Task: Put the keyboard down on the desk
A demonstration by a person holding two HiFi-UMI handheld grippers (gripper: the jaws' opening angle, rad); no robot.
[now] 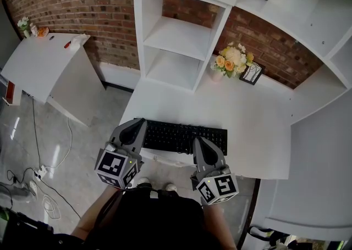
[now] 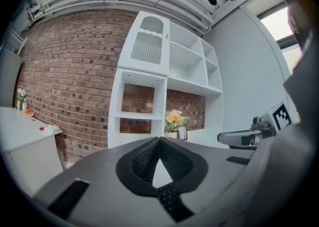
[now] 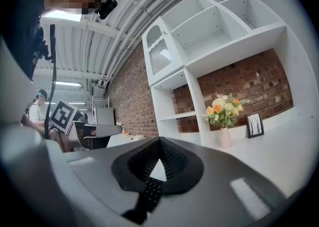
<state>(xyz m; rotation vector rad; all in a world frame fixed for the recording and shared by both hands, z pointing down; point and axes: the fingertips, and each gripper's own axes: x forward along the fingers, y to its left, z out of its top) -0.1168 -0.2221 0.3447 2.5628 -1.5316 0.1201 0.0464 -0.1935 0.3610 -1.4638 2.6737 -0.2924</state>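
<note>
Head view: black keyboard (image 1: 181,136) sits along the front edge of the white worktop (image 1: 253,125), long side across; can't tell if it's fully resting or just above. Left tongs (image 1: 137,129) are at its left end, right tongs (image 1: 199,144) on its near edge toward the right. Flower vase (image 1: 232,62) and picture frame (image 1: 252,73) stand at the back, well apart from the keyboard, beside a white shelf unit (image 1: 176,40). Left gripper view: tongs pressed together at the tips, pinching the keyboard, keys visible low between the pads. Right gripper view: same, tips together, pinching the keyboard, with a strip of keys showing between the pads.
</note>
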